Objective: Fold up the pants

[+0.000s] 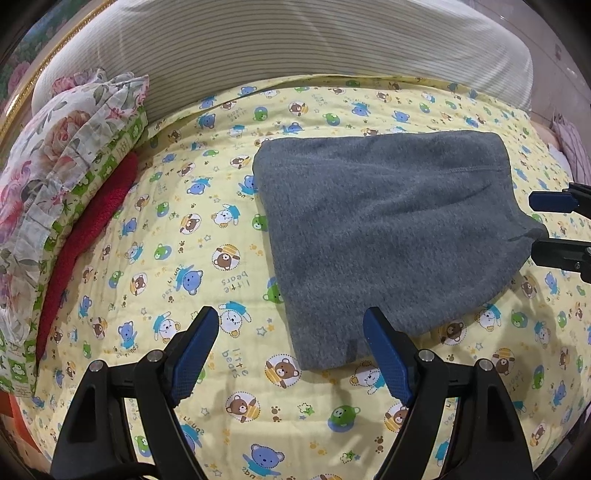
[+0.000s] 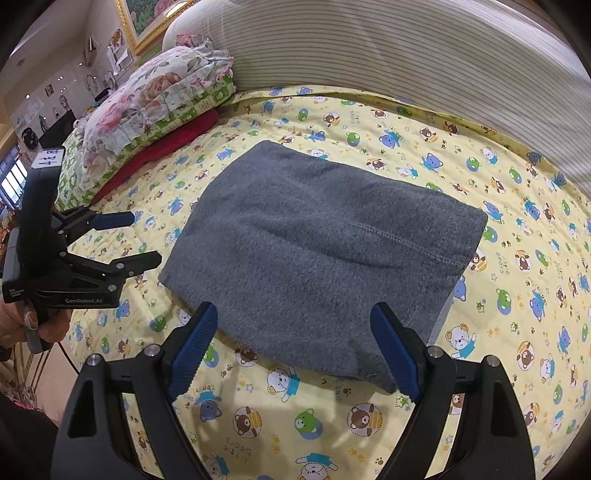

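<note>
The grey fleece pants (image 1: 384,229) lie folded into a compact, roughly square bundle on the yellow bear-print sheet (image 1: 207,258). They also show in the right wrist view (image 2: 317,251). My left gripper (image 1: 291,325) is open and empty, hovering just before the bundle's near left corner. It appears from the side in the right wrist view (image 2: 146,238), left of the pants. My right gripper (image 2: 295,321) is open and empty at the bundle's near edge. Its fingertips (image 1: 535,201) enter the left wrist view at the right, beside the pants.
A stack of a floral pillow (image 1: 62,155), a green-print cushion (image 1: 122,144) and a red towel (image 1: 88,225) lies at the left. A striped bolster (image 1: 332,40) runs along the back. A framed picture (image 2: 147,18) hangs on the wall.
</note>
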`<control>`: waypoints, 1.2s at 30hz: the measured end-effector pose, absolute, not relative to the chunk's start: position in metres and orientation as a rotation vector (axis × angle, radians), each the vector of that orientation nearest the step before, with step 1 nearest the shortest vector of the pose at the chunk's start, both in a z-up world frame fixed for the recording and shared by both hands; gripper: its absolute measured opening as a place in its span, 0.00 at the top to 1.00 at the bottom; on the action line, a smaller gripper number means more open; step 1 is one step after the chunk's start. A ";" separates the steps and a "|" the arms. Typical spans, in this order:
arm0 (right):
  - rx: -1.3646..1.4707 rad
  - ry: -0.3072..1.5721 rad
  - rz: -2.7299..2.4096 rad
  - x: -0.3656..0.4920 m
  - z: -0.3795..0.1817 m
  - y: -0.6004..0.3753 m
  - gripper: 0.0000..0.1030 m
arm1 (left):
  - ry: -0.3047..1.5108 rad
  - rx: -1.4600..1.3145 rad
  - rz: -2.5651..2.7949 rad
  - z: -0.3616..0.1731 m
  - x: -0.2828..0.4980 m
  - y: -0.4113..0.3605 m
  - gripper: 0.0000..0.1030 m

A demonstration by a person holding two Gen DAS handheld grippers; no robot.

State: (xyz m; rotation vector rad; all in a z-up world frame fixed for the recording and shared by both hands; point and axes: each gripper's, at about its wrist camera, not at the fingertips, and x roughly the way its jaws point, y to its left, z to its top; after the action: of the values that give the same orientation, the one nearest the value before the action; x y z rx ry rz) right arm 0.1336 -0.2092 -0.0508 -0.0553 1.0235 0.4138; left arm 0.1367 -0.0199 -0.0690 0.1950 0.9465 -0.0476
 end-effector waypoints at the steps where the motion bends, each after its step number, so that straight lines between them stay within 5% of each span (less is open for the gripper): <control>1: -0.053 1.024 0.413 0.134 -0.051 -0.210 0.17 | 0.946 0.193 -0.049 -0.069 0.137 -0.020 0.21; 36: -0.032 1.023 0.408 0.139 -0.052 -0.212 0.17 | 0.934 0.199 -0.038 -0.065 0.150 -0.019 0.23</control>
State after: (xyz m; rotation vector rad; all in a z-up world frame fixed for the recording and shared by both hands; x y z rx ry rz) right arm 0.1387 -0.2124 -0.0520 -0.0325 1.0230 0.4077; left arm 0.1497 -0.0192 -0.0654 0.1995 0.9335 -0.0385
